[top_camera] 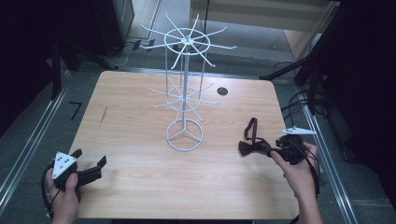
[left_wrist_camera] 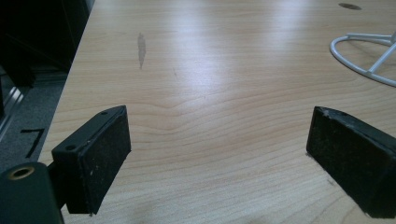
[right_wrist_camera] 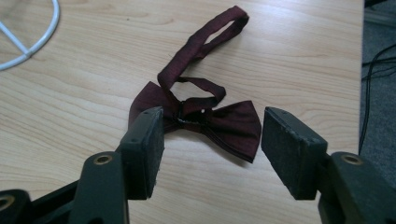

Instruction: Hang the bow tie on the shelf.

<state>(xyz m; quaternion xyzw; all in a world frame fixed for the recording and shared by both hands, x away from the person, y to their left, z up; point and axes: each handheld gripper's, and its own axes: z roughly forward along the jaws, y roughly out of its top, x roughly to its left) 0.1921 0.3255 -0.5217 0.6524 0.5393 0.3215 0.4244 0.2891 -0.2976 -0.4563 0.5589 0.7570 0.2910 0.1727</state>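
both grippers gaped wide: right gripper [right_wrist_camera: 212, 149] at a dark red bow tie [right_wrist_camera: 205, 116] at four o'clock of the wire rack [top_camera: 185, 93], left gripper [left_wrist_camera: 219, 163] over bare table [left_wrist_camera: 210, 93] at eight.

Light wood-grain counter [top_camera: 140, 140] with rounded corners, bearing a small dark round hole [top_camera: 222, 91] near its far edge and a faint dark smear [left_wrist_camera: 141, 46] toward its left side. Broad glare across the counter surface in the left gripper view. Grey floor [top_camera: 28, 126] on all sides, crossed by metal rails [top_camera: 25, 149] running along the counter's left and right. Black marking [top_camera: 75, 109] on the floor at left. Dark frame legs and black cables [top_camera: 299, 100] at right. Pale wooden furniture [top_camera: 261, 16] beyond the far edge; deep shadow toward both upper corners.
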